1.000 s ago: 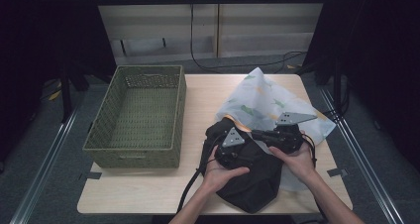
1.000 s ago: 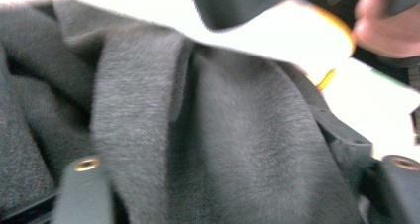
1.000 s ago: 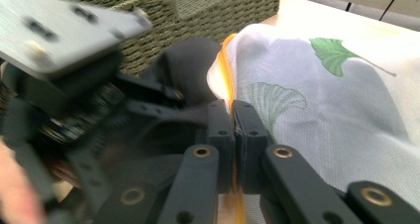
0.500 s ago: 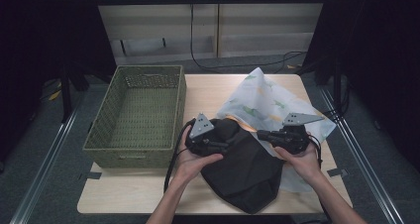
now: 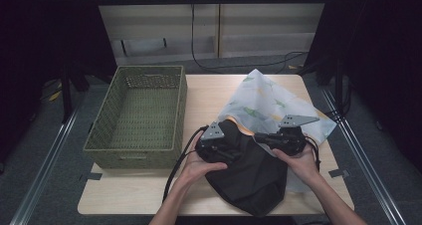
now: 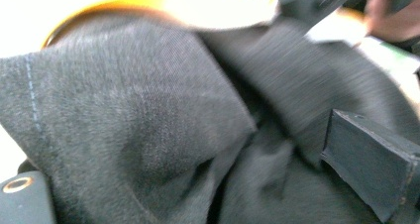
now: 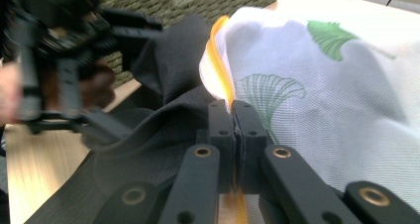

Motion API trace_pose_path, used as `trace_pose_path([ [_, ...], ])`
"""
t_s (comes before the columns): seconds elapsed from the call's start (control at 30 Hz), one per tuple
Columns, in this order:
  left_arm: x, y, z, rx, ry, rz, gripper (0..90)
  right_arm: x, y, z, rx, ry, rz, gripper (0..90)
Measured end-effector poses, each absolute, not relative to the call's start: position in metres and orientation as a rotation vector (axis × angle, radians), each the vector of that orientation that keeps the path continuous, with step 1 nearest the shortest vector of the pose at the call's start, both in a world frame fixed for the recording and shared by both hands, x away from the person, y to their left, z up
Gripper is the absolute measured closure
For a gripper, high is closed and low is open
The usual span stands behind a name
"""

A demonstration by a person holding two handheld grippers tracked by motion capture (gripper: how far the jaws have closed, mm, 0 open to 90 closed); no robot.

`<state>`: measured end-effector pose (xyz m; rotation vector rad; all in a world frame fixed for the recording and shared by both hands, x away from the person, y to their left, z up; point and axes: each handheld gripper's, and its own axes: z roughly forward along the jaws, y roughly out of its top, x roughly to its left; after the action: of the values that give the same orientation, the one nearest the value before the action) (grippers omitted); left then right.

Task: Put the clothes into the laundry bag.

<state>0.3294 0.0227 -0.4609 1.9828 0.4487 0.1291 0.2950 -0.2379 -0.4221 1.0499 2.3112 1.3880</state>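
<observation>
No readable writing or brand anywhere. Your right tongs [image 7: 233, 116] are clamped on the orange edge [image 7: 221, 60] of the white leaf-print cloth [image 5: 268, 103]. Your left tongs [image 5: 230, 154] stand apart around a fold of the black bag [image 5: 249, 172] — it lies on the table [image 5: 209, 93], right of the basket [image 5: 139, 115]

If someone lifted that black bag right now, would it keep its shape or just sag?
Probably sag: the black bag lies in soft folds and creases on the table. It looks like thin cloth, so likely light. The left gripper presses into its fabric, which bunches between the spread jaws, so it should give easily.
</observation>
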Motion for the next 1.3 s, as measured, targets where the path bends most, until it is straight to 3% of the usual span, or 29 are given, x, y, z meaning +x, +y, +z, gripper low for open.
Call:
trace_pose_path([
  [0.23, 0.316, 0.008, -0.446, 1.975, 0.379, 0.107, 4.1, 0.297, -0.237, -0.428, 1.066, 2.325, 1.380, 88.2],
  [0.53, 0.305, -0.024, -0.483, 2.142, 0.358, 0.100, 0.0, 0.297, -0.239, -0.429, 1.074, 2.326, 1.363, 88.2],
  [0.83, 0.296, -0.032, -0.503, 2.282, 0.311, 0.223, 0.8, 0.298, -0.239, -0.431, 1.078, 2.331, 1.354, 88.2],
  [0.93, 0.295, -0.033, -0.503, 2.287, 0.326, 0.263, 9.2, 0.297, -0.237, -0.430, 1.071, 2.336, 1.356, 88.2],
  [1.3, 0.301, -0.021, -0.501, 2.178, 0.452, 0.275, 61.4, 0.293, -0.232, -0.422, 1.036, 2.333, 1.385, 88.2],
])
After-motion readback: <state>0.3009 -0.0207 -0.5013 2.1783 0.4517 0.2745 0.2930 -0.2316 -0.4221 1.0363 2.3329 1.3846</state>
